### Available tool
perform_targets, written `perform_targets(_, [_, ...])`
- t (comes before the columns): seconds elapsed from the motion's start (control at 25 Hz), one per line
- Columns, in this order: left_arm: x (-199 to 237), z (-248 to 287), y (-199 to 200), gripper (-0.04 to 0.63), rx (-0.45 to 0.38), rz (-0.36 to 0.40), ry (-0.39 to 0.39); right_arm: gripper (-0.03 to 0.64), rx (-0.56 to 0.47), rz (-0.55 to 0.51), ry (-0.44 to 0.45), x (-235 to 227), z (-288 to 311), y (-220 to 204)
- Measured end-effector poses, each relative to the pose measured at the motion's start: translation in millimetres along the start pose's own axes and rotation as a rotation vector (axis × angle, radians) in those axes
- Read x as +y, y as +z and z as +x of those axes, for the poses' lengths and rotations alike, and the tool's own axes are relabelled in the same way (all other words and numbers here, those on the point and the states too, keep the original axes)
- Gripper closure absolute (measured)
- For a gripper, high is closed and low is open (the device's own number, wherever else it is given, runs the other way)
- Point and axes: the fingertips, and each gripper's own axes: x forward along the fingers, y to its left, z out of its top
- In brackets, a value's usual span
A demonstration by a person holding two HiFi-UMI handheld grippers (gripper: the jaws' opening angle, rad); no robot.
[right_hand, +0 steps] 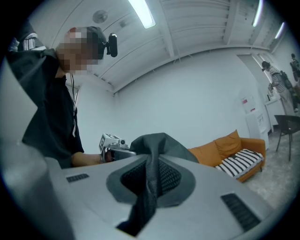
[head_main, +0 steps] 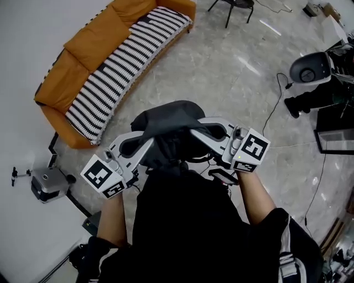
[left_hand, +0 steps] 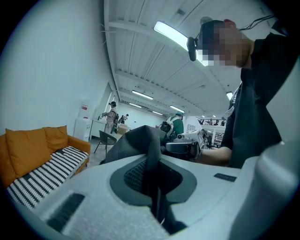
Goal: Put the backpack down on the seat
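A dark grey backpack (head_main: 167, 126) hangs in the air between my two grippers, in front of my chest. My left gripper (head_main: 145, 145) is shut on a fold of its fabric (left_hand: 151, 154) from the left. My right gripper (head_main: 194, 132) is shut on another fold (right_hand: 152, 176) from the right. The seat is an orange sofa (head_main: 91, 41) with a black-and-white striped cover (head_main: 128, 61), standing against the white wall ahead and to the left, well apart from the backpack. It also shows in both gripper views as the sofa (left_hand: 33, 154) and the sofa (right_hand: 236, 150).
A small grey device (head_main: 48, 182) sits on the floor by the sofa's near end. A black chair (head_main: 235, 6) stands at the far side. Desks, a white-and-black unit (head_main: 311, 67) and cables (head_main: 276, 105) crowd the right. Polished grey floor lies between me and the sofa.
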Motion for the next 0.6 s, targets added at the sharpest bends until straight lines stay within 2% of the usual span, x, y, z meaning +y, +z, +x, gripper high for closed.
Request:
perform_targets(0.24, [7,7,-4,0.567,0.002,0.001,-0.017,0.578,0.018,-0.001,-0.016,-8,-1,-4])
perform_targets(0.6, [70,50,27,0.566,-0.008,0.001,-0.053,0.578,0.019,-0.002,-0.057,-80,22,26])
